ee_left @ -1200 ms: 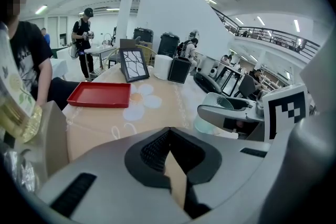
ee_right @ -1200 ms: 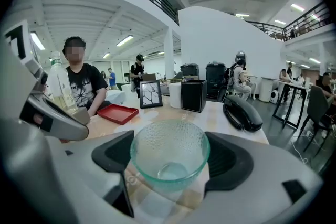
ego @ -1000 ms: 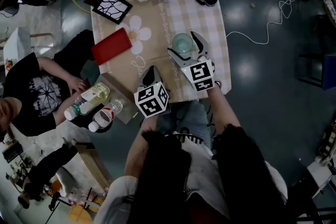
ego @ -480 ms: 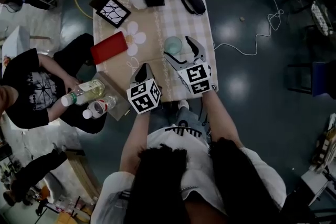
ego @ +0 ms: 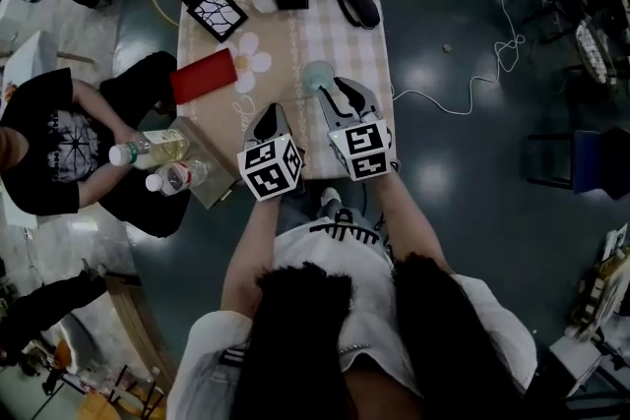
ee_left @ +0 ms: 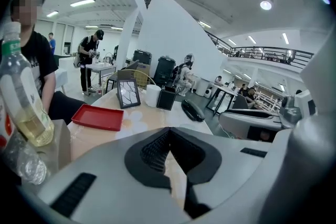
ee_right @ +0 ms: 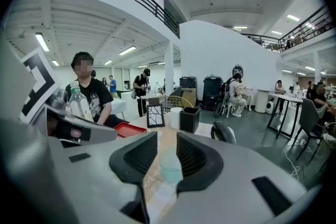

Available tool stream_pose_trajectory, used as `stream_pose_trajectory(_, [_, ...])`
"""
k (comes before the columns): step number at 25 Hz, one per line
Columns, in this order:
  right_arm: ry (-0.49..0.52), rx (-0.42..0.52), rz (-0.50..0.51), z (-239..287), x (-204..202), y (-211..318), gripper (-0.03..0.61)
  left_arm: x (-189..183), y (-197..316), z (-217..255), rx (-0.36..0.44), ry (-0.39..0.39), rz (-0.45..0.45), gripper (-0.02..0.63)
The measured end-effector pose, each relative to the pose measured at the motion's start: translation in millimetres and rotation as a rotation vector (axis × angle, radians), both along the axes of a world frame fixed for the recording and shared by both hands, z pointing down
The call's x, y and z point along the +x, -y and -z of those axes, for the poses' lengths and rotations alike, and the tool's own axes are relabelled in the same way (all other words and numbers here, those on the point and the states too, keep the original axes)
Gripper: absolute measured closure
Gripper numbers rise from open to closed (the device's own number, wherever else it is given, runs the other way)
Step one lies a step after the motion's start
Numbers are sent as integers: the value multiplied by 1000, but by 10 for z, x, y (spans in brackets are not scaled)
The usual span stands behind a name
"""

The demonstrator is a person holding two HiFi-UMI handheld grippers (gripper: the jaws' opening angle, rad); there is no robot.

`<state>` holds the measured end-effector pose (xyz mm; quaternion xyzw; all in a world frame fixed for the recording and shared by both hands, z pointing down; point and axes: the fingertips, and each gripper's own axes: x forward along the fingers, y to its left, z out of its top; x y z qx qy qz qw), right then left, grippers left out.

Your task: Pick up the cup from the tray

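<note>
The right gripper (ee_right: 167, 157) had just been closing. Its jaws, narrowed to a small gap, clasped the pale translucent cup (ee_right: 171, 169) above the middle of the table (ego: 366, 44), toward its right edge. The left gripper (ee_left: 168, 136) had its jaws pressed together, empty, over the near edge. The red tray (ego: 204, 76) lay by the left edge, well apart from the cup.

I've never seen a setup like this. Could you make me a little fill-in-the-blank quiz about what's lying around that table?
1. The flat tray is ___ in colour.
2. The see-through cup is outside the tray, which holds ___.
3. Printed on the tablecloth beside the tray is a big white ___.
4. The seated person wears a T-shirt coloured ___.

Missing words: red; nothing; flower; black.
</note>
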<state>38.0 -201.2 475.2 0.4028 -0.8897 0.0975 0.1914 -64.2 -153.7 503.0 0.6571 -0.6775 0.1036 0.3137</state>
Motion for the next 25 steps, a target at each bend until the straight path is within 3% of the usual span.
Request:
stream_pose_trajectory(6, [-1, 8, -4, 44, 77, -172, 569, 84, -126, 100, 33, 2, 10, 609])
stream_pose_trajectory(10, [61, -48, -42, 7, 154, -234, 572, 158, -176, 136, 46, 17, -12, 609])
stream_pose_trajectory(25, [32, -69, -59, -46, 321, -522, 574, 379, -381, 226, 66, 14, -55, 609])
